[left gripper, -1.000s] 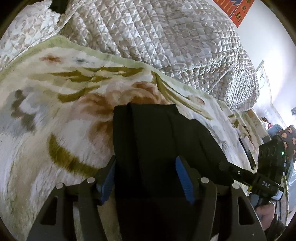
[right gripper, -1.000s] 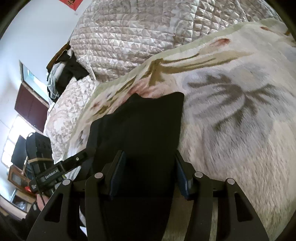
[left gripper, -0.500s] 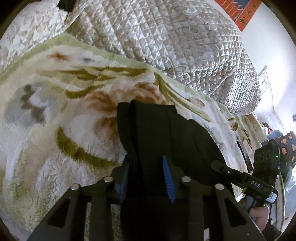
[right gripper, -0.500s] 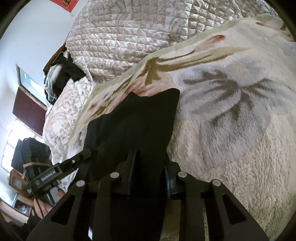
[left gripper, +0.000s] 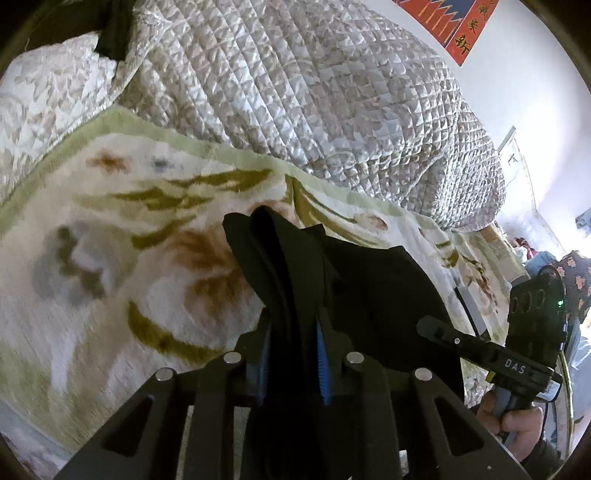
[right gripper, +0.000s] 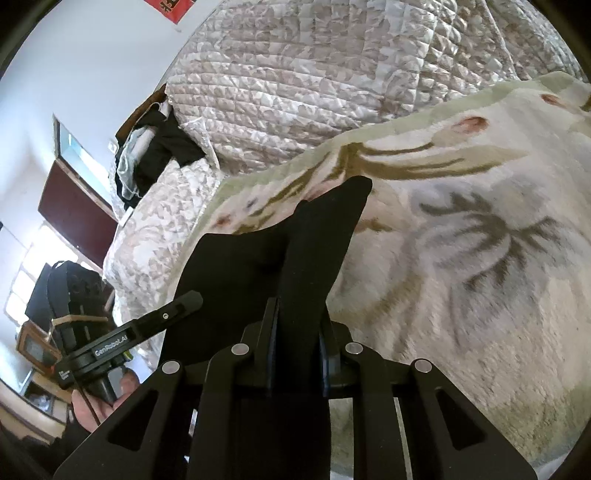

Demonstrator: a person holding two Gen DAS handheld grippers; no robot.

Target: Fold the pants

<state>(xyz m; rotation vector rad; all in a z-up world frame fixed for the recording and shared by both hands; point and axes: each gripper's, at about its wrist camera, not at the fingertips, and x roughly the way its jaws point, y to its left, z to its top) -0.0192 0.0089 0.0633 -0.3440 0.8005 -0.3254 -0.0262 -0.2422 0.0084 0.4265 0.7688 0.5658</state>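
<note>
1. A bed carries everything: a fluffy cream blanket [left gripper: 110, 280] with olive leaves, rust blooms and a pale green border lies over it, and a grey-white quilt [left gripper: 332, 103] is heaped along the far edge of the blanket.
2. A white wall rises behind the quilt, with a red banner [left gripper: 454, 26] hanging at the top right of the left view.
3. In the right view a pile of dark and pale clothes [right gripper: 155, 155] sits at the far end of the quilt, near a dark red panel and a bright window.
4. The black pants [left gripper: 354, 288] lie bunched on the blanket near its middle, gathered into upright folds and raised off the pile where they are gripped.
5. The left tongs [left gripper: 291, 354] are clenched on a thick fold of the pants, blue pads pressing from both sides.
6. The right tongs [right gripper: 297, 343] are likewise clamped on a fold of the pants [right gripper: 258, 280].
7. Each view shows the other tool and the hand on it at the frame's lower side edge.
8. The near part of the pants is hidden beneath the tool bodies; the blanket pattern is blurred, and the rest of the room is too distorted to make out.
</note>
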